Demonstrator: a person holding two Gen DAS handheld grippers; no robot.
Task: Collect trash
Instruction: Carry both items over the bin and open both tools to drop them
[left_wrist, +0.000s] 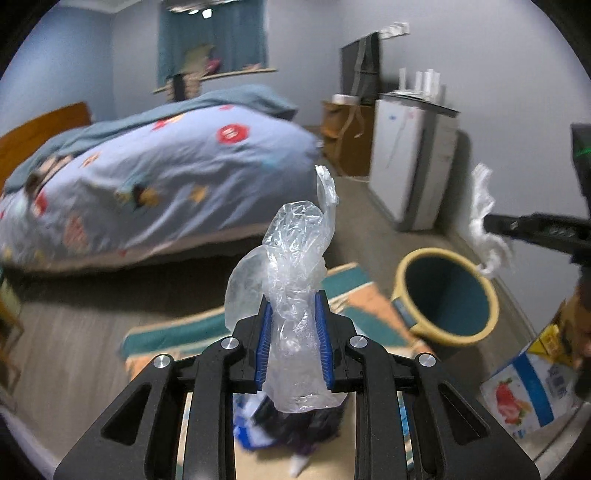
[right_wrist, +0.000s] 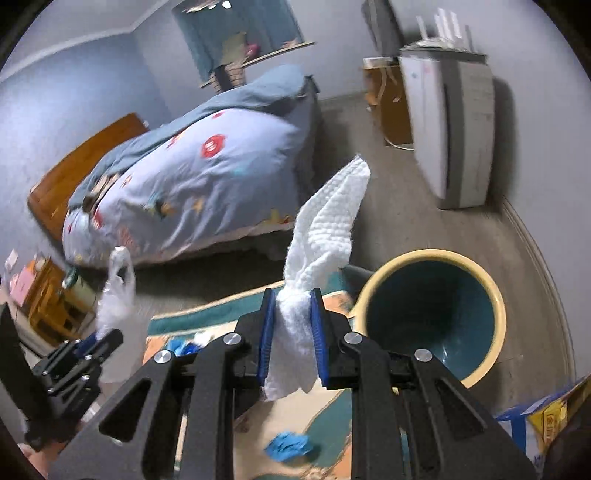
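Left wrist view shows the left gripper (left_wrist: 294, 341) with its two blue pads pressed on a see-through plastic bag (left_wrist: 293, 280). The crinkly bag sticks up above the pads and hangs down a little under them, so it is up off the floor. To the right, a round trash bin (left_wrist: 445, 295) with a cream rim and dark teal inside sits on the floor just past the edge of a teal and orange rug (left_wrist: 354, 288). As far as I can see into the bin from both views, I see no trash, though part of the bottom is hidden. The right gripper (left_wrist: 495, 225) reaches in from the right edge, above the bin, with a white paper towel (left_wrist: 484, 214) in it. Right wrist view shows that gripper (right_wrist: 293, 332) up close, its blue pads pinching the bunched middle of the paper towel (right_wrist: 325, 225), whose loose end points up. The bin (right_wrist: 432, 314) is just to its right, with its mouth open toward us. A crumpled blue scrap (right_wrist: 288, 446) lies on the rug (right_wrist: 207, 317) near the bottom of the picture, and more blue bits (right_wrist: 181, 347) lie further left. A bed with a blue blanket (right_wrist: 192, 177) fills the back of the room, and a printed box (left_wrist: 528, 391) sits on the floor at the right.
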